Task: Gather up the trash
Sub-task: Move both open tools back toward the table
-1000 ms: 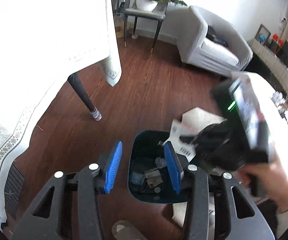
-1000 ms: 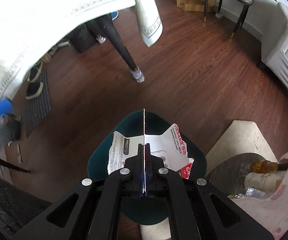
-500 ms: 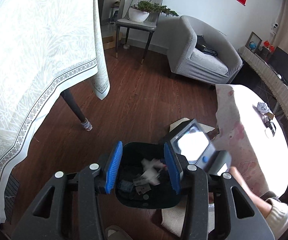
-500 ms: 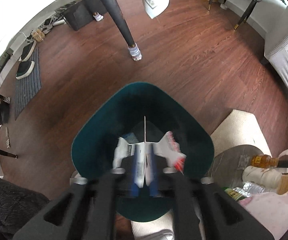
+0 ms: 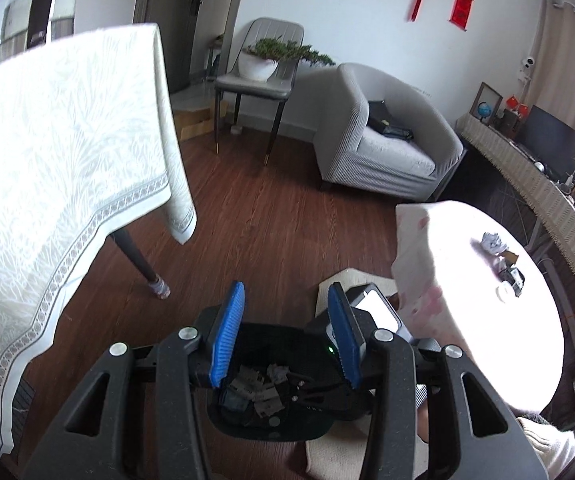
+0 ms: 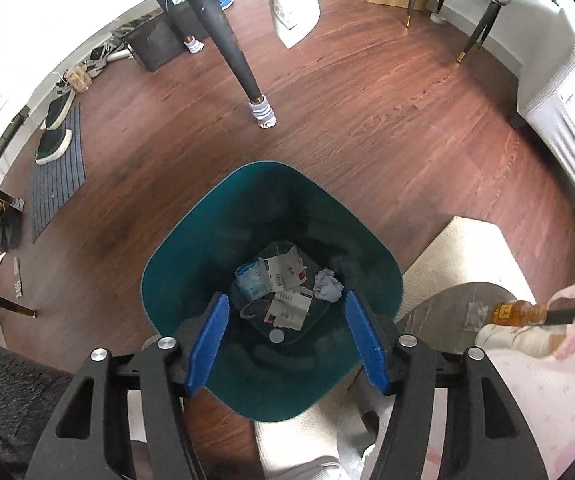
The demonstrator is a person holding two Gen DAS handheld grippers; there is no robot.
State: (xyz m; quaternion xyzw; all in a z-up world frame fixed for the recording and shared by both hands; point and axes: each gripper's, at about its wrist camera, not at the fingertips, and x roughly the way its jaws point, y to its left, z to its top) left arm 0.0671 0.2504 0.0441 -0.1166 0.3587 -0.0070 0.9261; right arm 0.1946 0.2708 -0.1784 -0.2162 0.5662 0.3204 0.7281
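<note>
Right gripper (image 6: 286, 341) — downward, agape over bin (image 6: 175, 248)

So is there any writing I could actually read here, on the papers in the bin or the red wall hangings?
None can be read.
Torn cards in the teal bin: printed lines and a barcode, too small.
Red wall hangings: gold characters, too blurred.
Orange bottle label: dark marks, unreadable.
Lit screen behind the tongs: blank white glare.

- A home living room: grey armchair (image 5: 387, 140) at one o'clock
- Tableclothed dining table (image 5: 59, 152) at ten o'clock
- Shoes (image 6: 53, 128) on a doormat (image 6: 57, 176) at nine o'clock
</note>
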